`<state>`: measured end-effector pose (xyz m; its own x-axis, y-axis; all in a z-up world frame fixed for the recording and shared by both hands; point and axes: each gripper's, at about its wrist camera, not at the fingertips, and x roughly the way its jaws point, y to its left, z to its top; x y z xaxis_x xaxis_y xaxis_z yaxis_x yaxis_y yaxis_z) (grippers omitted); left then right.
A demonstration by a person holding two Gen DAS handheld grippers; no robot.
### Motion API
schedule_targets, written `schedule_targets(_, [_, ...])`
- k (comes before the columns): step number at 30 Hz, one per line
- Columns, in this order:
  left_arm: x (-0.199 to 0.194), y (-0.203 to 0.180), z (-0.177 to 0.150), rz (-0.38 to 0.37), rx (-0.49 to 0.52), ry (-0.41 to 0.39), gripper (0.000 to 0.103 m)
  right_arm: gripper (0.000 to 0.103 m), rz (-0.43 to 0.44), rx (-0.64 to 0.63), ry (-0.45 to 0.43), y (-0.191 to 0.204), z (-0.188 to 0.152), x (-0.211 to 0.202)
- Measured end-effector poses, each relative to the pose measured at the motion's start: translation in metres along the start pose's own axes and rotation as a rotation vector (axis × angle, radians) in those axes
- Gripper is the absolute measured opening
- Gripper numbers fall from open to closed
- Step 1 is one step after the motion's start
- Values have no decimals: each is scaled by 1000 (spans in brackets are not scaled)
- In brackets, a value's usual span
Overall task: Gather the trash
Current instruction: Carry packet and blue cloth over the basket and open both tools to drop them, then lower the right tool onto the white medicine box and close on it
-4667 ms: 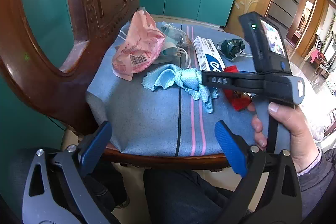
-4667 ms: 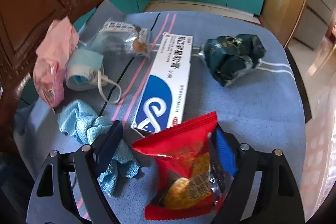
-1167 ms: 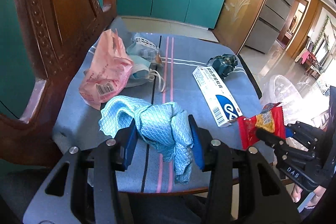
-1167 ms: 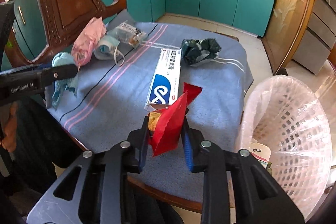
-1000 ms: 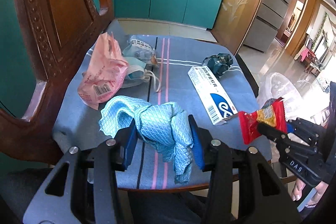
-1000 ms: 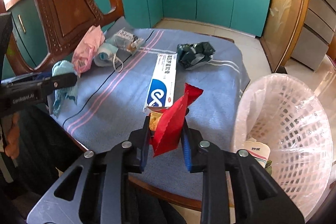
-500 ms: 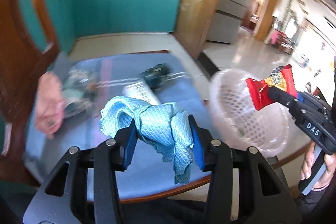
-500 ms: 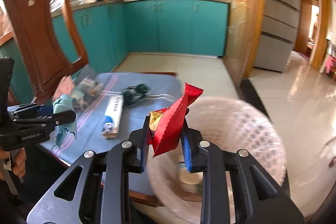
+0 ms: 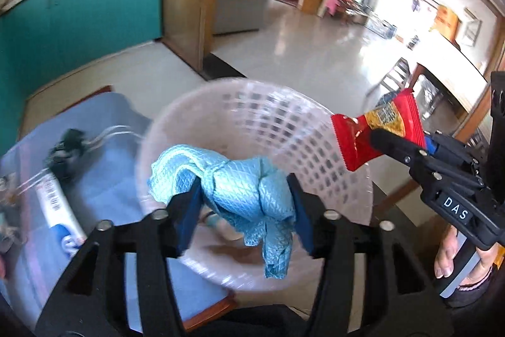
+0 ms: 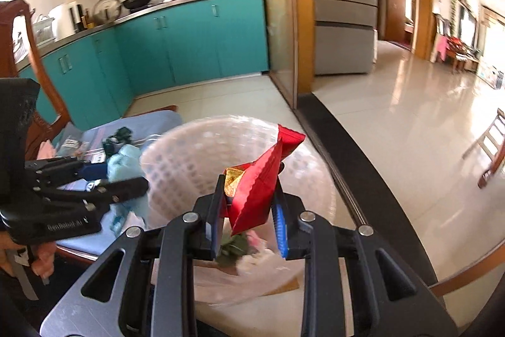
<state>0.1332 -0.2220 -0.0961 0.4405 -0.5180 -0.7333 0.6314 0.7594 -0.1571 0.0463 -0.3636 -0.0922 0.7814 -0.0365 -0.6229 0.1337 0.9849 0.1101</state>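
— Where did we have the blue cloth (image 9: pixel 249 195)?

— Between the left gripper (image 9: pixel 244 210)'s jaws, which were opening, directly above the white basket (image 9: pixel 315 131); its loose tail hung straight down into it.

— And the right gripper (image 10: pixel 247 218)?

— Clenched on the red snack wrapper (image 10: pixel 262 179), standing up over the basket's near rim. We judged the left nearer to dropping.
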Motion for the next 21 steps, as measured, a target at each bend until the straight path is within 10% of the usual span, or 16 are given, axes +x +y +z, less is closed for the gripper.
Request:
schedule_targets(9, [-16, 32, -8, 191, -89, -44, 87, 31, 20, -2, 42, 11, 2, 22])
schedule_targets(14, [-47, 62, -21, 411, -119, -110, 92, 80, -6, -25, 53, 30, 5, 33])
schedule_targets(21, [-85, 109, -47, 579, -181, -127, 93, 85, 26, -88, 53, 73, 19, 43])
